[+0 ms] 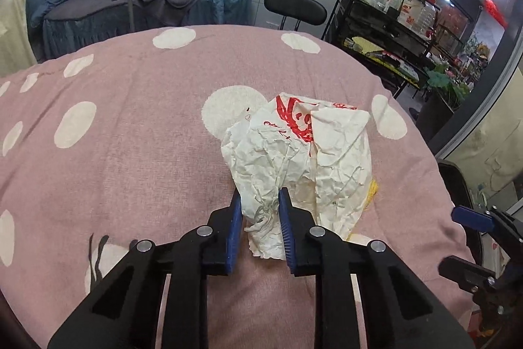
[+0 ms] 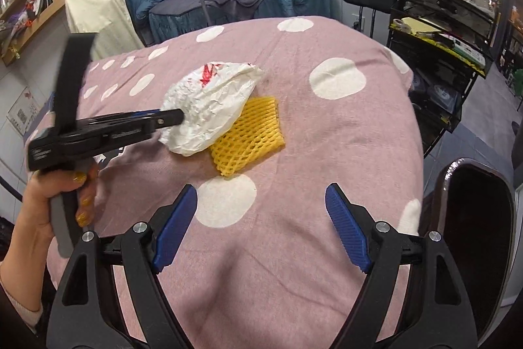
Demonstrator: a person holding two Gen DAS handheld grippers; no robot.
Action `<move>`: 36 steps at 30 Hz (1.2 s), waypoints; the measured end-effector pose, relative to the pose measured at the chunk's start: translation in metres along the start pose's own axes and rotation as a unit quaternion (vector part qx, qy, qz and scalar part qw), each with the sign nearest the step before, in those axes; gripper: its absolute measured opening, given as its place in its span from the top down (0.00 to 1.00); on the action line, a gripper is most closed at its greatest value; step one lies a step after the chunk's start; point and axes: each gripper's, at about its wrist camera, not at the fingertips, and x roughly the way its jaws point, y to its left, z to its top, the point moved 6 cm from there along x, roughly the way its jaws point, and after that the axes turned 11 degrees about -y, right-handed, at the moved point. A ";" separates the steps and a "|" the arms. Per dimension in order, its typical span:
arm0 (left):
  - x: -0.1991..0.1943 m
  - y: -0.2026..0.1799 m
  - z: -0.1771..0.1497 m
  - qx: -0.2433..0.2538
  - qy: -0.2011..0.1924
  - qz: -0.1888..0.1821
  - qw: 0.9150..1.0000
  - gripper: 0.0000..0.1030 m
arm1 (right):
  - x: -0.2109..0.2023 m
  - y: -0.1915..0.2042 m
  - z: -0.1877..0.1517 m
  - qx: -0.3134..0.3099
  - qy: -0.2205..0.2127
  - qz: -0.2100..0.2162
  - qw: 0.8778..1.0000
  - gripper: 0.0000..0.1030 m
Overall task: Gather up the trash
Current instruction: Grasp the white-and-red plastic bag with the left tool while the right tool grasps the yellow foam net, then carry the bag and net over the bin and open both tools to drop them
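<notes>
Our left tongs [image 1: 260, 201] are clamped on the near edge of the crumpled paper bag [image 1: 304, 146]; our right tongs [image 2: 261, 218] stand apart, short of the yellow foam net [image 2: 251, 136].

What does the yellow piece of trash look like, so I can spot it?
Look at the pink bed cover with white dots. Mid-bed lies a crumpled white wrapper with red print; the yellow foam net lies beside it, partly tucked underneath. It alone is bright yellow with open mesh.
</notes>
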 end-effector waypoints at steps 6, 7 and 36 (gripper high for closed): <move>-0.050 0.014 0.007 -0.038 -0.053 0.005 0.998 0.82 | 0.047 0.008 0.013 -0.022 0.046 -0.002 0.999 0.22; -0.058 0.016 0.007 -0.040 -0.062 0.008 0.997 0.82 | 0.054 0.009 0.015 -0.027 0.053 -0.007 0.998 0.22; -0.126 0.002 -0.039 -0.040 -0.108 0.054 0.992 0.82 | 0.113 0.037 0.010 -0.086 0.112 -0.027 0.990 0.81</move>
